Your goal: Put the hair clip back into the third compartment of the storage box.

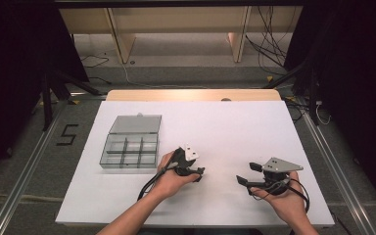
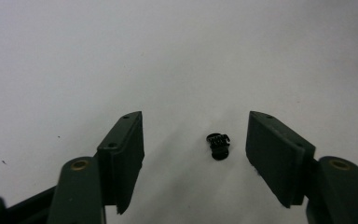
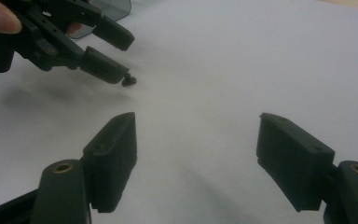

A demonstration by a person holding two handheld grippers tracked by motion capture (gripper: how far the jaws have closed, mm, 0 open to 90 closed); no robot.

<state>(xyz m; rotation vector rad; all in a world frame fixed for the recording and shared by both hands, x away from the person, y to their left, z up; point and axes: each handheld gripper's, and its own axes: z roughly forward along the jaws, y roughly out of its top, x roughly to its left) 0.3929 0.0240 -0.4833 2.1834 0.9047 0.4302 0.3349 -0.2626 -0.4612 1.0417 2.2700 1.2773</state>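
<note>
A small black screw-like part (image 2: 219, 145) lies on the white table (image 1: 225, 127), between the jaws of my left gripper (image 2: 196, 135), nearer its right jaw and touching neither. The left gripper (image 1: 199, 173) is open and tipped down at the table's near middle. The right gripper view shows the same part (image 3: 129, 81) at the tip of the left gripper (image 3: 114, 53). My right gripper (image 3: 198, 130) is open with nothing between its jaws. It is held just above the table to the right (image 1: 245, 174), its jaws pointing left toward the left gripper.
A clear plastic compartment box (image 1: 129, 152) sits on the left of the table, its lid (image 1: 136, 124) laid open behind it. Its compartments look empty. The table's wooden far edge (image 1: 193, 94) borders the floor with cables beyond.
</note>
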